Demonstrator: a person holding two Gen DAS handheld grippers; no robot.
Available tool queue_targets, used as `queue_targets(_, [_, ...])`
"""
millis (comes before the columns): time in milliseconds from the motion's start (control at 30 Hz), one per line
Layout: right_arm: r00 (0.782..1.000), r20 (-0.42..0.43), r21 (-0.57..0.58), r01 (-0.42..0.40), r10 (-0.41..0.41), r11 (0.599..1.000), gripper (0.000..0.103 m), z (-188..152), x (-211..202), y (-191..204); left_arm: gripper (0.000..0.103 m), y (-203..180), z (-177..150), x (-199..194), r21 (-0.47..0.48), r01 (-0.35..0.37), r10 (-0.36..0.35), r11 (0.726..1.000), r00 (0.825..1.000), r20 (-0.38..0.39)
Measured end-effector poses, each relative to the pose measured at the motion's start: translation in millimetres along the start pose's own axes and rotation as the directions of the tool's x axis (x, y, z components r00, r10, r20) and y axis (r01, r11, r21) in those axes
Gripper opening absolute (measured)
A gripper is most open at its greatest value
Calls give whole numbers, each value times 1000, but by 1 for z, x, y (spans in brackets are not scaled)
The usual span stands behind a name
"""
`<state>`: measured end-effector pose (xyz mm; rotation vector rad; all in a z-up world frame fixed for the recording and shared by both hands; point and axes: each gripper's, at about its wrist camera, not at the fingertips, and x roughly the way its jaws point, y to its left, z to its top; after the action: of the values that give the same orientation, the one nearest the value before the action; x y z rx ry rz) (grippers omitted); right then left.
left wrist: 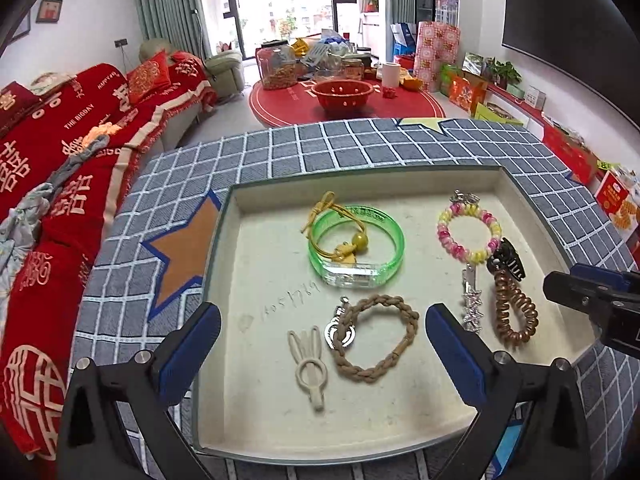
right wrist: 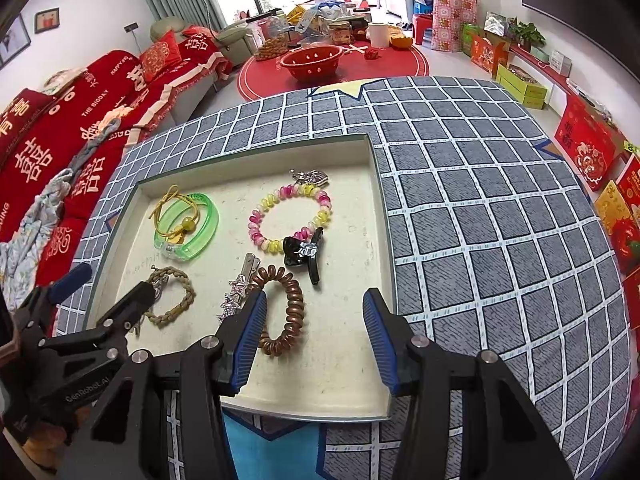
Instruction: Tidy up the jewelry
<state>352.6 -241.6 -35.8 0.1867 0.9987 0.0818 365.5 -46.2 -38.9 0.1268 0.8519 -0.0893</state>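
Observation:
A shallow cream tray on the checked cloth holds the jewelry. In it lie a green bangle with a yellow cord tie, a pink-yellow bead bracelet, a black claw clip, a brown spiral tie, a star hair clip, a braided tan bracelet and a cream bunny clip. My left gripper is open and empty above the braided bracelet. My right gripper is open and empty over the tray's near right part.
The blue-grey checked cloth with star patches covers the table. A red-covered sofa stands to the left. A round red table with a red bowl and jars stands beyond. Red boxes line the right wall.

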Motion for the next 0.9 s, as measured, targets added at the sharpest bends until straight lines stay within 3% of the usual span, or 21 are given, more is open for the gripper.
queue_targets(133, [1000, 2, -3, 4, -4, 1000, 56, -1, 0, 0, 103, 3, -2, -4, 16, -24, 23, 1000, 1000, 15])
queue_targets(167, [1000, 3, -2, 5, -5, 1000, 61, -1, 0, 0, 103, 3, -3, -5, 19, -29, 29, 999, 999, 18])
queue_targets(200, [1000, 6, 1, 5, -5, 1000, 78, -1, -1, 1, 103, 4, -4, -7, 20, -33, 33, 999, 999, 22])
queue_targets(233, [1000, 17, 8, 6, -6, 1000, 86, -1, -2, 0, 103, 4, -6, -10, 19, -36, 35, 999, 999, 24])
queue_targets(500, [997, 73, 20, -5, 4, 1000, 92, -6, -13, 3, 103, 11, -15, -23, 0, -47, 47, 999, 999, 23])
queue_targets(533, [997, 74, 20, -3, 1, 1000, 103, -7, -13, 4, 103, 11, -16, -25, 0, -52, 52, 999, 998, 25])
queue_targets(900, [999, 50, -16, 22, -21, 1000, 103, -23, -24, 9, 103, 14, -32, -43, -9, -30, 30, 1000, 1000, 9])
